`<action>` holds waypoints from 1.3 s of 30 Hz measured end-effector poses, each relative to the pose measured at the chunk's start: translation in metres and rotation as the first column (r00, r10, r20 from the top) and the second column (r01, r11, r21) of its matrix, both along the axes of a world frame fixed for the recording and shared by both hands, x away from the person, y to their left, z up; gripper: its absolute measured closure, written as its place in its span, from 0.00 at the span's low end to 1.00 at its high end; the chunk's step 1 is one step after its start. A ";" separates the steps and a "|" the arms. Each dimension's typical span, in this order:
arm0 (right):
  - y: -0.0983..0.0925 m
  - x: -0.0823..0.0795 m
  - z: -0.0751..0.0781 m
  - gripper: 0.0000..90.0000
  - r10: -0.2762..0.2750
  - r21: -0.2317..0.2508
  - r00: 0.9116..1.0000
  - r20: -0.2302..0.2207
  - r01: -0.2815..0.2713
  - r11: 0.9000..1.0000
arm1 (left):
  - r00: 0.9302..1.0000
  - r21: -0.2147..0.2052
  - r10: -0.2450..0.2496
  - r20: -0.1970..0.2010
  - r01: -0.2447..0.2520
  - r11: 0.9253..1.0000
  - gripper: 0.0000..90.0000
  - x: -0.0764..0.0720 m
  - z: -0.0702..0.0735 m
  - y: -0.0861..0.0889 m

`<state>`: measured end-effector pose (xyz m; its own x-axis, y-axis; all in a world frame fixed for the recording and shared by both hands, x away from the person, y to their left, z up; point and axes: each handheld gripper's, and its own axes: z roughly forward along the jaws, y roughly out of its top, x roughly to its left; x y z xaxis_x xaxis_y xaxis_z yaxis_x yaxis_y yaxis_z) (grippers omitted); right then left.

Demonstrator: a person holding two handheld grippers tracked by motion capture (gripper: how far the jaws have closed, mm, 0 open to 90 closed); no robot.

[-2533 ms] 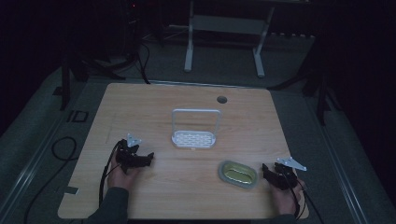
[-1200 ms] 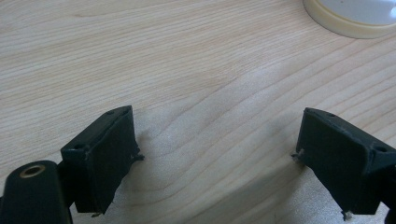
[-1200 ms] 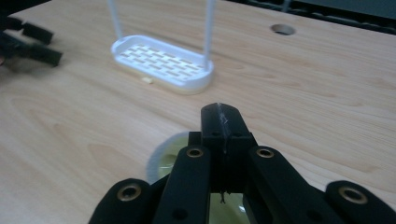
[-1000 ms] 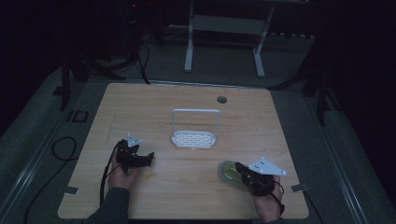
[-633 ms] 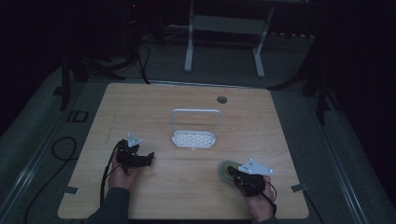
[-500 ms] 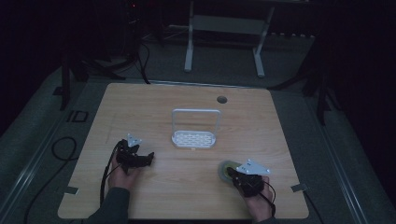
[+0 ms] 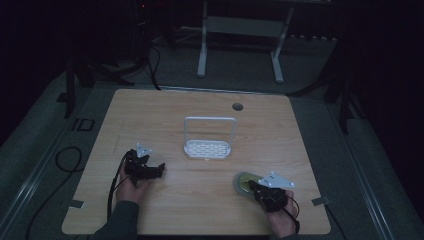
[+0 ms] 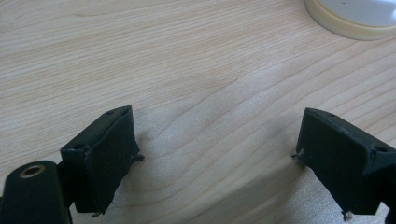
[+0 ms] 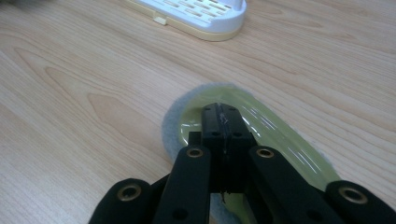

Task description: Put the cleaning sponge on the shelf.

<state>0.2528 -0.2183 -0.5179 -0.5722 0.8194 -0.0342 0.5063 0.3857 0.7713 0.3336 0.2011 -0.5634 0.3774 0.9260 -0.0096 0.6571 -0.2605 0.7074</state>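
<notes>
Right gripper (image 9: pixel 223 122) jaws pressed together over the sponge (image 9: pixel 261 126); left gripper (image 8: pixel 219 154) jaws spread above bare table (image 8: pixel 187 70).

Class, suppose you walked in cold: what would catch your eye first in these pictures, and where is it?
First, the white rack with its tall hoop handle, mid-table. Next, the right gripper, jaws together over a yellow-green oval dish on a grey pad at the near right. The left gripper hangs open above bare wood, near left.

wooden table (image 7: pixel 165 115), white rack (image 7: pixel 208 148), two tools
</notes>
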 end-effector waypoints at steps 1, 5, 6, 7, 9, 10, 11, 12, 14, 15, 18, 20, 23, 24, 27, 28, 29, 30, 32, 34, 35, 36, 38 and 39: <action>0.000 0.000 0.000 1.00 0.000 0.000 1.000 0.000 0.000 1.000 | 1.000 0.000 0.000 0.000 0.000 1.000 0.13 0.000 0.000 0.000; -0.006 -0.002 0.001 1.00 -0.016 0.001 1.000 0.001 0.016 1.000 | 1.000 0.000 0.001 0.000 -0.001 1.000 0.13 0.000 0.000 0.000; -0.007 -0.002 0.001 1.00 -0.019 0.003 1.000 0.000 0.019 1.000 | 1.000 0.001 0.000 0.000 0.000 1.000 0.13 0.000 0.000 0.000; -0.008 -0.002 0.001 1.00 -0.023 0.003 1.000 0.001 0.023 1.000 | 1.000 0.001 0.000 0.000 0.000 1.000 0.13 0.000 0.000 0.000; -0.009 -0.001 0.001 1.00 -0.026 0.004 1.000 0.000 0.026 1.000 | 1.000 0.000 0.001 0.000 -0.001 1.000 0.13 0.000 0.000 0.000; -0.009 -0.001 0.001 1.00 -0.027 0.004 1.000 0.001 0.027 1.000 | 1.000 0.000 0.001 0.000 -0.001 1.000 0.13 0.000 0.000 0.000; -0.010 0.000 0.001 1.00 -0.028 0.004 1.000 0.001 0.028 1.000 | 1.000 0.000 0.001 0.000 -0.001 1.000 0.13 0.000 0.000 0.000; -0.010 0.000 0.000 1.00 -0.028 0.002 1.000 0.001 0.028 1.000 | 1.000 0.000 0.001 0.000 -0.001 1.000 0.13 0.000 0.000 0.000; -0.011 0.001 0.000 1.00 -0.032 0.001 0.999 -0.002 0.032 0.999 | 1.000 0.001 0.001 0.000 -0.001 1.000 0.13 0.000 0.000 0.000; -0.011 0.001 0.000 1.00 -0.032 0.002 0.999 -0.002 0.032 0.999 | 1.000 0.000 0.001 0.000 -0.001 1.000 0.13 0.000 0.000 0.000; -0.014 0.000 0.001 1.00 -0.038 0.001 0.999 0.000 0.038 0.999 | 1.000 0.000 0.001 0.000 -0.001 1.000 0.13 0.000 0.000 0.000; -0.015 0.001 0.002 1.00 -0.041 0.000 0.999 0.000 0.041 0.999 | 1.000 0.000 0.001 0.000 -0.001 1.000 0.13 0.000 0.000 0.000; -0.018 0.001 0.003 1.00 -0.045 -0.007 0.999 -0.001 0.045 0.999 | 1.000 0.000 0.001 0.000 -0.001 1.000 0.13 0.000 0.000 0.000; -0.019 0.002 0.004 1.00 -0.042 -0.009 0.999 -0.001 0.042 0.999 | 1.000 0.000 0.001 0.000 -0.001 1.000 0.13 0.000 0.000 0.000; -0.020 0.001 0.008 1.00 -0.025 -0.004 1.000 0.000 0.025 1.000 | 1.000 0.000 0.001 0.000 -0.001 1.000 0.13 0.000 0.000 0.000; -0.020 0.001 0.010 0.99 -0.016 0.003 1.000 0.000 0.016 1.000 | 1.000 0.000 0.001 0.000 -0.001 1.000 0.13 0.000 0.000 0.000; -0.021 0.001 0.012 0.99 -0.006 0.013 1.000 0.000 0.006 1.000 | 1.000 0.000 0.001 0.000 -0.001 1.000 0.13 0.000 0.000 0.000; -0.022 0.001 0.015 0.99 0.001 0.022 1.000 -0.001 -0.001 1.000 | 1.000 0.000 0.001 0.000 -0.001 1.000 0.13 0.000 0.000 0.000; -0.023 0.002 0.019 0.98 0.018 0.025 1.000 0.000 -0.018 1.000 | 1.000 0.000 0.001 0.000 -0.001 1.000 0.13 0.000 0.000 0.000; -0.026 0.005 0.023 0.96 0.030 0.024 1.000 -0.005 -0.030 0.999 | 1.000 0.000 0.001 0.000 -0.001 1.000 0.13 0.000 0.000 0.000; -0.027 0.006 0.025 0.95 0.031 0.020 1.000 -0.006 -0.031 0.999 | 1.000 0.000 0.001 0.000 -0.001 1.000 0.13 0.000 0.000 0.000; -0.028 0.008 0.027 0.94 0.034 0.010 0.999 -0.006 -0.034 0.999 | 1.000 0.000 0.001 0.000 -0.001 1.000 0.13 0.000 0.000 0.000; -0.029 0.011 0.031 0.91 0.037 -0.003 0.999 -0.010 -0.037 0.999 | 1.000 0.000 0.001 0.000 -0.001 1.000 0.13 0.000 0.000 0.000; -0.030 0.013 0.032 0.89 0.041 -0.008 0.999 -0.014 -0.041 0.999 | 1.000 0.000 0.001 0.000 -0.001 1.000 0.13 0.000 0.000 0.000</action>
